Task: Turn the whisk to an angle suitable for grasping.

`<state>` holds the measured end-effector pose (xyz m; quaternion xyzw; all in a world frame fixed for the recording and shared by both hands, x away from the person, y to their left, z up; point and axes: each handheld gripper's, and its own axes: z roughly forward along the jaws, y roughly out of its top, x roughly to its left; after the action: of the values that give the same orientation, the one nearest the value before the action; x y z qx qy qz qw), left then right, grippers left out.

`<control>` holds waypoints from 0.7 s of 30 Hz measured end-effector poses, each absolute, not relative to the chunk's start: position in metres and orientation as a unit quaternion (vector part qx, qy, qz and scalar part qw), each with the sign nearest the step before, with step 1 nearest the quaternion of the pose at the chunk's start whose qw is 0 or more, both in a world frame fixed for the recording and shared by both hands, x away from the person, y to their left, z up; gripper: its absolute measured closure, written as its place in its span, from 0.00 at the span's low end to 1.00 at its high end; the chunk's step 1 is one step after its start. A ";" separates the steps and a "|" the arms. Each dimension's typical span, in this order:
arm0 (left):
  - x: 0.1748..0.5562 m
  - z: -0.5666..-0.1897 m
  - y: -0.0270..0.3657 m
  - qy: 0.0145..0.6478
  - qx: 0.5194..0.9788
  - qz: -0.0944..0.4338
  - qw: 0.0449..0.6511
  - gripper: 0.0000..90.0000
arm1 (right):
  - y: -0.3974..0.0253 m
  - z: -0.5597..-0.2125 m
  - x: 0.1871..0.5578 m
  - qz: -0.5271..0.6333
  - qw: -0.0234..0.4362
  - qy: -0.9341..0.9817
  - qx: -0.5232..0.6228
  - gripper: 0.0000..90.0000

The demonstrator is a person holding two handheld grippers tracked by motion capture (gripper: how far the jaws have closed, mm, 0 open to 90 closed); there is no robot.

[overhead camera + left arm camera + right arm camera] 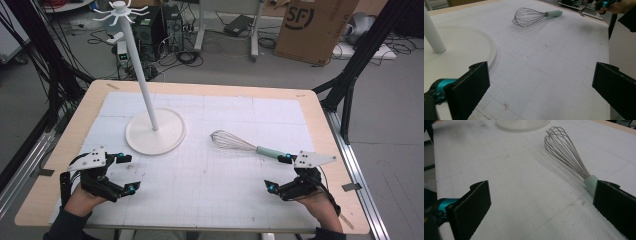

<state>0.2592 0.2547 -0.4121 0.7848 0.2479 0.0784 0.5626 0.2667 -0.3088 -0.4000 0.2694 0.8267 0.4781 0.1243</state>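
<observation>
Both my claws hang wide apart, gripping nothing: left claw (123, 173) beside the stand's base (155, 132), right claw (278, 173) at the whisk (239, 142) lying on the counter (200, 175); next, I judge, closing on its handle

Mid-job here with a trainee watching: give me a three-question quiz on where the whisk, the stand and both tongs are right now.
1. True or false: the right tongs are shut on the whisk.
2. Which end of the whisk lies nearer the right tongs: A) wire loops, B) pale green handle?
3. Fill in: the white stand with hooks on top sits nearer the ____ tongs.

Key
1. False: the jaws stand wide apart, and one sits just beside the handle's end.
2. B
3. left
</observation>
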 end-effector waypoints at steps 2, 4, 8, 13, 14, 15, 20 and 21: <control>0.259 -0.412 0.254 0.248 0.785 0.078 0.562 0.02 | -0.310 -0.398 0.270 0.468 0.123 0.833 0.269 0.00; 0.259 -0.412 0.254 0.247 0.786 0.079 0.561 0.02 | -0.312 -0.396 0.275 0.455 0.121 0.841 0.267 0.00; 0.259 -0.413 0.254 0.247 0.787 0.078 0.560 0.02 | -0.314 -0.392 0.282 0.435 0.118 0.854 0.259 0.00; 0.260 -0.413 0.253 0.246 0.788 0.076 0.559 0.02 | -0.316 -0.390 0.292 0.420 0.113 0.863 0.258 0.00; 0.260 -0.413 0.253 0.246 0.788 0.076 0.559 0.02 | -0.316 -0.390 0.294 0.417 0.113 0.864 0.258 0.00; 0.260 -0.413 0.253 0.246 0.788 0.076 0.559 0.02 | -0.316 -0.390 0.295 0.413 0.112 0.867 0.258 0.00; 0.260 -0.413 0.254 0.248 0.788 0.077 0.559 0.02 | -0.315 -0.390 0.303 0.397 0.100 0.878 0.249 0.00; 0.260 -0.413 0.254 0.248 0.788 0.077 0.559 0.02 | -0.316 -0.390 0.304 0.394 0.097 0.879 0.248 0.00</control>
<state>0.2597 0.2537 -0.4128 0.7878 0.2476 0.0772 0.5586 0.3044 -0.3158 -0.3898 0.2483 0.8794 0.3944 0.0973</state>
